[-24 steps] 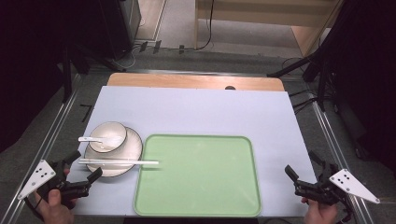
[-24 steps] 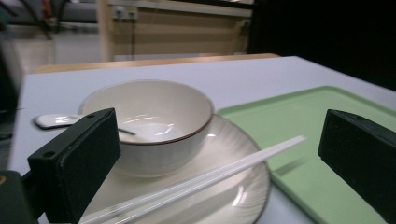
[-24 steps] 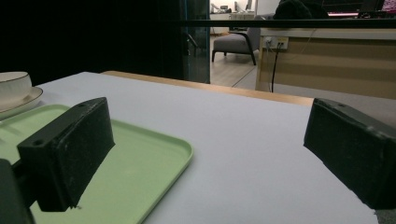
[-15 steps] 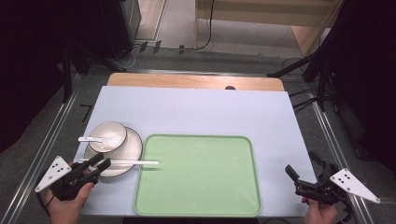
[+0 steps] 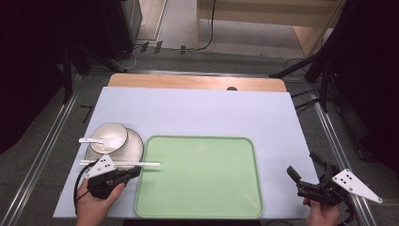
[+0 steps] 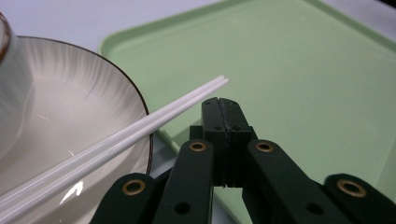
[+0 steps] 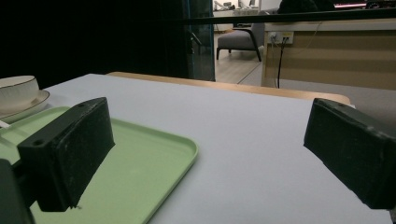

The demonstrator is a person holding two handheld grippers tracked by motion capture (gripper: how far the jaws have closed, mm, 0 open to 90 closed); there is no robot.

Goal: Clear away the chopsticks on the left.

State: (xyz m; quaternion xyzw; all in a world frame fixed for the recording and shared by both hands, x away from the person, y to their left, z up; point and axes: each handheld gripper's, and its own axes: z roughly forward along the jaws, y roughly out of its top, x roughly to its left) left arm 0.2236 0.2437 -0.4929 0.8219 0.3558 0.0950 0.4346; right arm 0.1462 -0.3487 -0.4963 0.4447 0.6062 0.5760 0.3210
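Left gripper [image 5: 127,175], held in the person's left hand [image 5: 96,202], sits with its jaws pressed fully together and nothing between them, its tip just beside the chopsticks [image 5: 120,163] near their free end. That pair of white chopsticks lies side by side across the near edge of the plate [image 5: 136,147] at about 8 o'clock on the table [image 5: 197,108], with its tips reaching out over the left rim of the green tray [image 5: 200,214]. Its long axis runs 9 to 3 o'clock in the high view, tips toward 3 o'clock; in the left gripper view the chopsticks [image 6: 140,126] rise toward 2 o'clock, just left of the shut jaws. A bowl [image 5: 109,138] with a white spoon [image 5: 91,140] across it stands on the same plate, toward 11 o'clock of the sticks. The likely trouble: with the jaws shut, any forward push would nudge rather than grasp, and the thin, smooth sticks, perched on a rounded rim, could roll apart, slide off the plate or swing around. Opening late, so close to them, could knock one away, and a grip near the tips would leave the long end sagging. Right gripper [image 5: 308,181] rests at 4 o'clock, jaws spread wide and empty, well apart from the tray.
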